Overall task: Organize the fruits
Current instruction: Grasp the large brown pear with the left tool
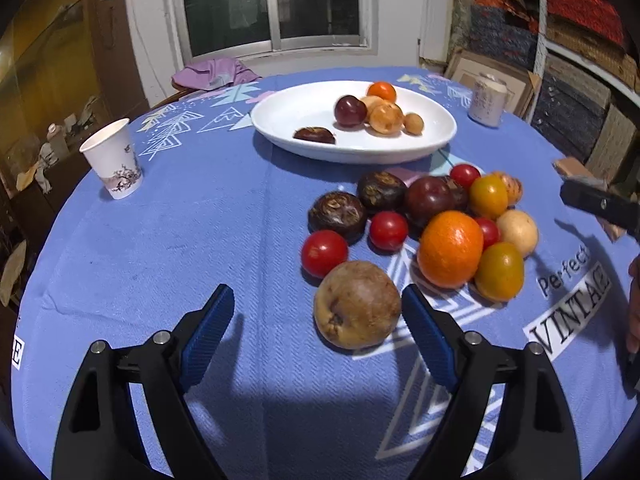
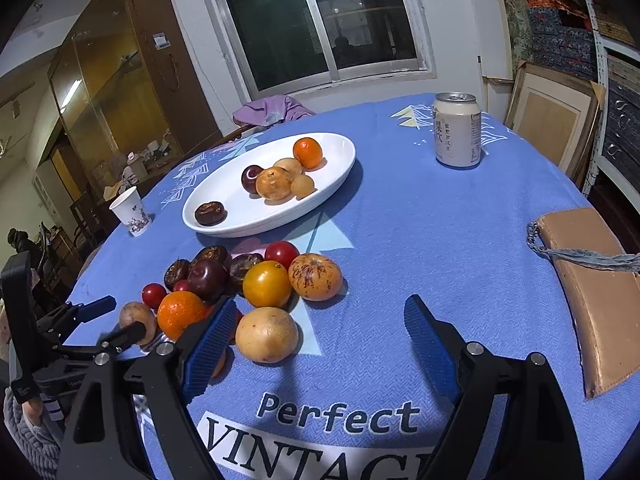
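Left wrist view: the left gripper has open jaws, empty; the brown fruit lies on the table by its right pad, probably firm, smooth, best taken across its middle; tomato and orange crowd behind.

Right wrist view: the right gripper gapes empty; the yellow fruit lies near, white plate beyond.

Left hand-held gripper and right hand-held gripper both gape wide, empty.

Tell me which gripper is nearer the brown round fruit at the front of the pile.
Left. The left gripper stands open with the brown round fruit just ahead of its fingertips. The right gripper is open farther off, past the orange.
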Tool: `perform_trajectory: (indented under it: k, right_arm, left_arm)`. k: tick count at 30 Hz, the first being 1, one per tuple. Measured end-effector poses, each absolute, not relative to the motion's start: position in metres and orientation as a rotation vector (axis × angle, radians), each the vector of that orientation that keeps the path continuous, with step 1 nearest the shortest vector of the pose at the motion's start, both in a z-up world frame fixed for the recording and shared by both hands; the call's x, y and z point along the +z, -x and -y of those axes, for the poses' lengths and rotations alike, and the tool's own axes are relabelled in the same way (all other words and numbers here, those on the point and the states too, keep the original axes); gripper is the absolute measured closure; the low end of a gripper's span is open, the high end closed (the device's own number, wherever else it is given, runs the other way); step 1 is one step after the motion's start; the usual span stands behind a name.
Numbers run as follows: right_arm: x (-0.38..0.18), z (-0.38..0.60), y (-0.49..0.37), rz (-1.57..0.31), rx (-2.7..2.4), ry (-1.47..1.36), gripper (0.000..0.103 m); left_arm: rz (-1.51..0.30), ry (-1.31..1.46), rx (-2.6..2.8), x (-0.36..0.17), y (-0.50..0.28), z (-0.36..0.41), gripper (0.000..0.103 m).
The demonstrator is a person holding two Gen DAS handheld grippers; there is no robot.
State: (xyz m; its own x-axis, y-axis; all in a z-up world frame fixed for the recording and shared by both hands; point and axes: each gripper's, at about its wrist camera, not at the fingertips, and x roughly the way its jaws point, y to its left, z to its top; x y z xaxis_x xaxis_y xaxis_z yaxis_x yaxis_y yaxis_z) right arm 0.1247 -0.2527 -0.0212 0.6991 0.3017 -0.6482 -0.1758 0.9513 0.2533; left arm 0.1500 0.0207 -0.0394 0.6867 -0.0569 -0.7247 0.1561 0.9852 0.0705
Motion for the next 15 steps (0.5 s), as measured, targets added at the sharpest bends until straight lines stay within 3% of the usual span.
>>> perform_trajectory:
  k: [15]
  right_arm:
    - [-0.023, 0.243, -0.113, -0.760, 0.307, -0.121, 0.016]
  left_arm:
    - [-0.827, -0.101, -0.123, -0.044, -0.161, -0.021, 0.019]
